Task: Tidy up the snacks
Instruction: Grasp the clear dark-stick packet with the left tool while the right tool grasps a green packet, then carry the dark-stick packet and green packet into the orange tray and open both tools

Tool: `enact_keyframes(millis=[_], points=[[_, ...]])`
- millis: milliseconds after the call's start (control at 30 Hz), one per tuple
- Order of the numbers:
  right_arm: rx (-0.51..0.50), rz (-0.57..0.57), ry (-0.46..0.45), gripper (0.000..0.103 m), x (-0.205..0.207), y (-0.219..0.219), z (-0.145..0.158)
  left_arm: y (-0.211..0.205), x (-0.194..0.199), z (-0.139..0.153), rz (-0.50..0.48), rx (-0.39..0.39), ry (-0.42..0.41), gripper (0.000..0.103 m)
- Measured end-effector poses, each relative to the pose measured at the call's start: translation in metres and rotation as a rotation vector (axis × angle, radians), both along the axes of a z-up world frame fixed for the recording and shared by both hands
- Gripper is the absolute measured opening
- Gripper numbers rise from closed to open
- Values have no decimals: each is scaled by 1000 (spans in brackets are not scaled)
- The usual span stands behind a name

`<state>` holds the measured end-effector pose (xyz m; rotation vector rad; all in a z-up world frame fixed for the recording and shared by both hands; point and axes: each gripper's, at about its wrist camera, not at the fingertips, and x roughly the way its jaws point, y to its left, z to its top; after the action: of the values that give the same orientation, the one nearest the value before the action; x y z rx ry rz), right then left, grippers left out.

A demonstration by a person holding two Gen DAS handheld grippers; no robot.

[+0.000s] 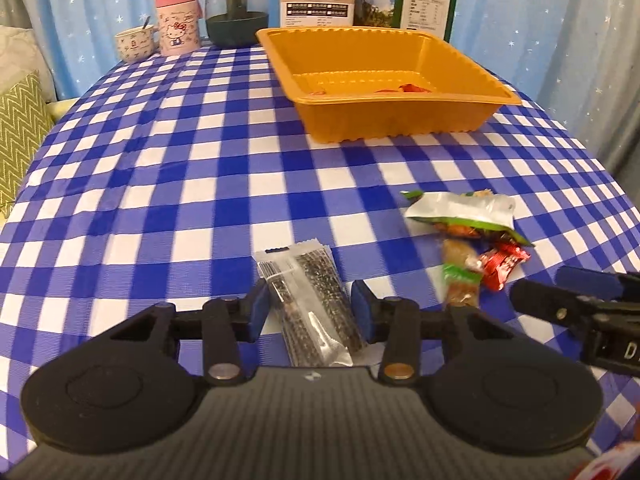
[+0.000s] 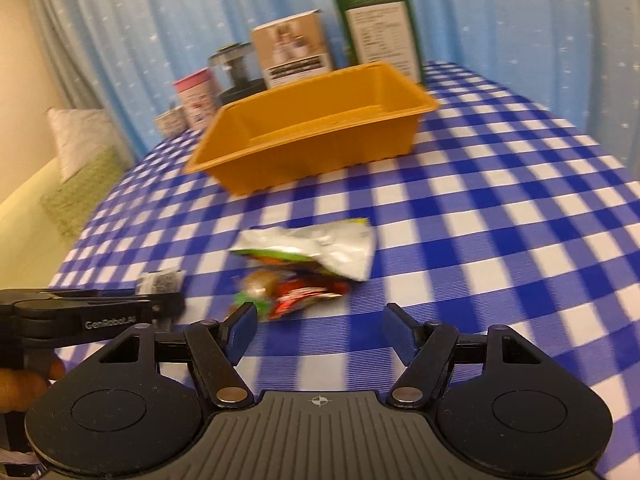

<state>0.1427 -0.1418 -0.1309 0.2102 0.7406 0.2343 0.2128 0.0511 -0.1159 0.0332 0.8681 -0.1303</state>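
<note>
- The yellow tray (image 1: 394,114) stands on the checked desk (image 1: 160,168), with something red inside it.
- The left claw (image 1: 311,312), on the near side of the tray, has a silver-black snack packet (image 1: 312,300) between its blue pads; a thin gap shows at the right pad.
- The right claw (image 2: 318,334) stands apart and holds nothing, just before the small heap of snacks (image 2: 304,268).

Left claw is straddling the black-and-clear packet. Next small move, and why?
Probably close the left claw the rest of the way on the black-and-clear plastic snack packet, then lift. The packet already lies between the blue pads, which appear not yet pressed on it, and the orange plastic tray stands open beyond. The right claw is open short of the other wrappers.
</note>
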Motion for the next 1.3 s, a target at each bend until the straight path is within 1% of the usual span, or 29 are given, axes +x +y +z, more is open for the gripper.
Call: enact_keyframes(millis=[67,133,300,367,400,467,500,600,767,933,1033,1100,1300], points=[[22,20,10,69,2,10,-2,6,0,2,9,6,3,40],[43,48,20,56,4,21,-3,14,-1,5,18,-3,0,39],[33,58,31,51,11,45,-7,26,-3,7,12,-23,-4,39],[13,49,23,50,14,52,-8,28,-4,8,9,-28,-9,39],[-3,47,18,47,16,56,-8,29,-4,7,7,-28,-11,39],[-58,50,5,39,19,64,-8,26,-5,6,-1,-16,-16,39],[-89,53,-1,32,20,67,-9,24,-7,6,-7,-3,-22,39],[-141,75,-14,22,17,68,-11,18,-9,5,-11,28,-36,41],[-141,94,-5,21,8,60,-11,12,-11,1,-1,72,-58,42],[-120,74,14,21,-4,46,-8,3,-11,-3,10,120,-63,43],[-118,64,14,21,-10,41,-6,-1,-13,-6,16,141,-61,39],[-115,57,12,21,-13,38,-4,-2,-16,-5,27,142,-61,35],[-110,36,-9,21,-22,30,5,-7,-32,6,50,97,-82,34]])
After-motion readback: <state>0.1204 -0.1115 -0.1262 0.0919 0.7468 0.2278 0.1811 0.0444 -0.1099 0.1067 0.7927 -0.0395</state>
